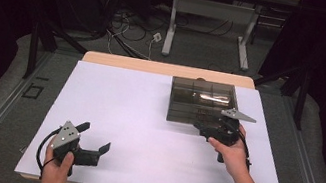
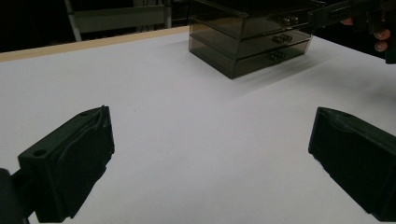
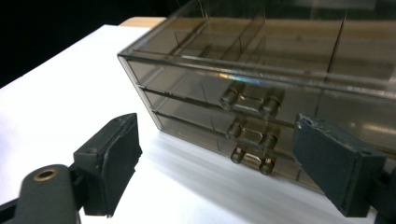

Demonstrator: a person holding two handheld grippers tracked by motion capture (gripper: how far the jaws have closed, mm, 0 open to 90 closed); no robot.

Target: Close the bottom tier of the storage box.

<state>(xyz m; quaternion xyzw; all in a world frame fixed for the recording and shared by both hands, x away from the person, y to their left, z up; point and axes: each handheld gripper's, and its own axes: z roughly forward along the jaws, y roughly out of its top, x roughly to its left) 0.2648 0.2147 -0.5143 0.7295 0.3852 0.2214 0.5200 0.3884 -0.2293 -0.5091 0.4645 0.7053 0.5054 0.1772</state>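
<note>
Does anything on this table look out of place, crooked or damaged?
Nothing stands out. The smoky drawer box sits flat on the white table with its three drawers closed. Both the left gripper and right gripper are open and empty.

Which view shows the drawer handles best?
The right gripper view: the three handles sit close and sharp, stacked on the box front. The left gripper view shows them small and far off. In the high view they are too small to tell.
</note>
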